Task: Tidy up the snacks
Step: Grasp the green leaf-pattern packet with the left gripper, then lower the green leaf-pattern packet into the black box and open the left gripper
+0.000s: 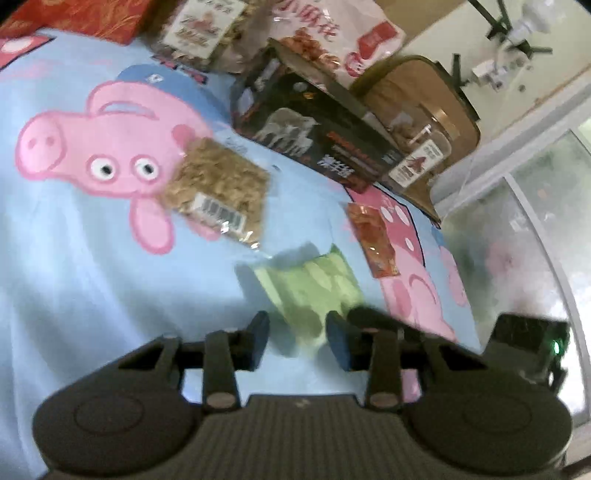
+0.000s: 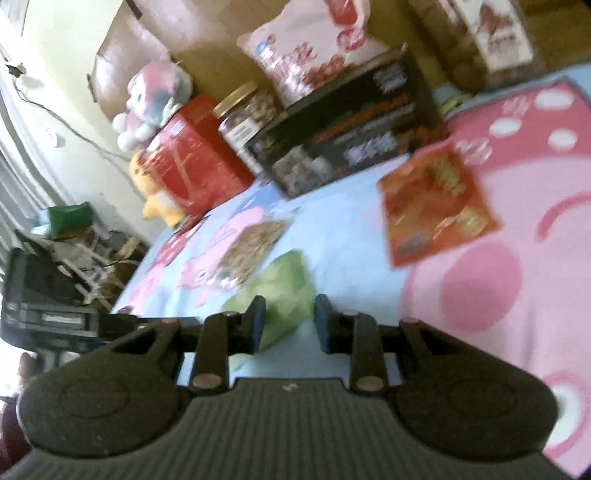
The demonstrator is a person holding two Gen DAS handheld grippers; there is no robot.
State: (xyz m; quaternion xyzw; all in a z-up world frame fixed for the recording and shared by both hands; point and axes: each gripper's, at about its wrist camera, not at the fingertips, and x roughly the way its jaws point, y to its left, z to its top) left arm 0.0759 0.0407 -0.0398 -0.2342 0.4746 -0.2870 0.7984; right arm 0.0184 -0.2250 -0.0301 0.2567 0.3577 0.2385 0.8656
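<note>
Three small snack packets lie on a blue bedspread printed with pink pigs. A clear packet of brown snack has a barcode on it. The green packet lies flat just beyond both sets of fingertips. An orange-red packet lies to its right. My left gripper is low over the bed with its jaws apart, and the green packet shows through the gap. My right gripper is also apart at the same packet's near edge. Neither presses on anything.
Along the back stand a black box, a pink-and-white snack bag, a gold-lidded jar, a red box and plush toys. The bed edge drops off near a glass door.
</note>
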